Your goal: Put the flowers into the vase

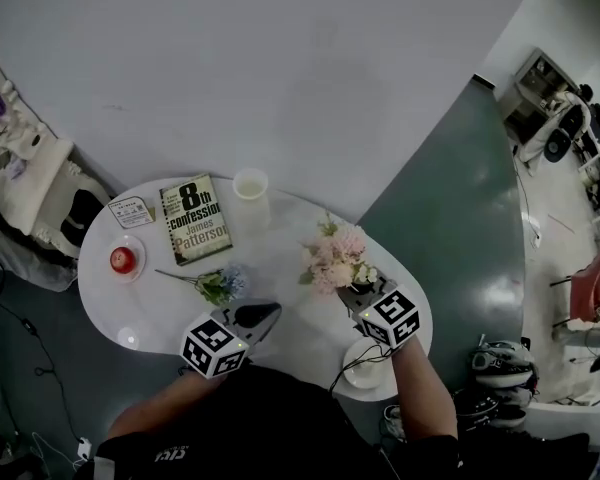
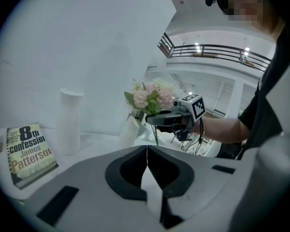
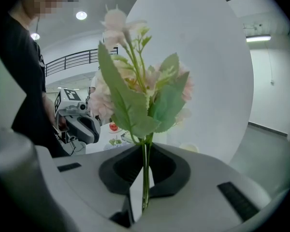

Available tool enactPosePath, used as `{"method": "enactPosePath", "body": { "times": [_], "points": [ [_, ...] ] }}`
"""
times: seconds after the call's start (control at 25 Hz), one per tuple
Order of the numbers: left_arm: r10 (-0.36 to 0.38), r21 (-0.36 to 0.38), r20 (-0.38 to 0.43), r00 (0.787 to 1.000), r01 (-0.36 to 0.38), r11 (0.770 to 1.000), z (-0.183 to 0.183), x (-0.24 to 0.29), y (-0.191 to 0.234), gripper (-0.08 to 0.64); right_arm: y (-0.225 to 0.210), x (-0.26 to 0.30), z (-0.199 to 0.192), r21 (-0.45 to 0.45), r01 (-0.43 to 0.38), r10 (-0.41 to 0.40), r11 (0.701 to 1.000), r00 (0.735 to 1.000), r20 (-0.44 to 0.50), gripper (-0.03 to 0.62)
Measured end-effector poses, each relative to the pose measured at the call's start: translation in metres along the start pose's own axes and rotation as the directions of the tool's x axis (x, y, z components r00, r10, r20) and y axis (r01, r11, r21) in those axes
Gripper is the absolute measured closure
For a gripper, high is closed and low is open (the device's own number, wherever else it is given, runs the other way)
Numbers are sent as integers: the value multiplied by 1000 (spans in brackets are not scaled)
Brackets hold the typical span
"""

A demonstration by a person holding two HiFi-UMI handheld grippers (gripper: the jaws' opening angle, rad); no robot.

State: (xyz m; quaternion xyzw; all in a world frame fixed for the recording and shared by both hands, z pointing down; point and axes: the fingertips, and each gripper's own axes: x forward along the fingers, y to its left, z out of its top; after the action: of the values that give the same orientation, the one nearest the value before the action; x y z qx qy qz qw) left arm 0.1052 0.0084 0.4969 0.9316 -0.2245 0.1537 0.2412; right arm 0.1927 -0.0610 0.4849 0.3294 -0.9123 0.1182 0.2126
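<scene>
White, rounded table. On its top:

- A white vase stands upright at the far edge.
- A paperback book lies flat, with a small card just beside it on the left.
- A red apple sits on a small dish.
- A blue flower sprig lies near the front.
- A white saucer sits at the front right edge.

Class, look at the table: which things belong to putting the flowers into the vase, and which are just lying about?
For the job: pink flowers, held in the right gripper; blue flower sprig, lying loose; white vase.
Lying about: book; red apple; small card; white dish.
</scene>
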Motion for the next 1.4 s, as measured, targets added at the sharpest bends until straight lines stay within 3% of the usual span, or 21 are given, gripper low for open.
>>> {"method": "enactPosePath", "body": {
  "times": [0.84,1.4],
  "points": [
    [-14,-5,-17,1000,14,1000,-5,13,-7,548,-24,-24,54,-3,36,-35,999,989,144,551],
    [-32,-7,8,999,32,999,3,27,1,548,-43,-28,86,6,65,-65,998,981,181,551]
  ]
}}
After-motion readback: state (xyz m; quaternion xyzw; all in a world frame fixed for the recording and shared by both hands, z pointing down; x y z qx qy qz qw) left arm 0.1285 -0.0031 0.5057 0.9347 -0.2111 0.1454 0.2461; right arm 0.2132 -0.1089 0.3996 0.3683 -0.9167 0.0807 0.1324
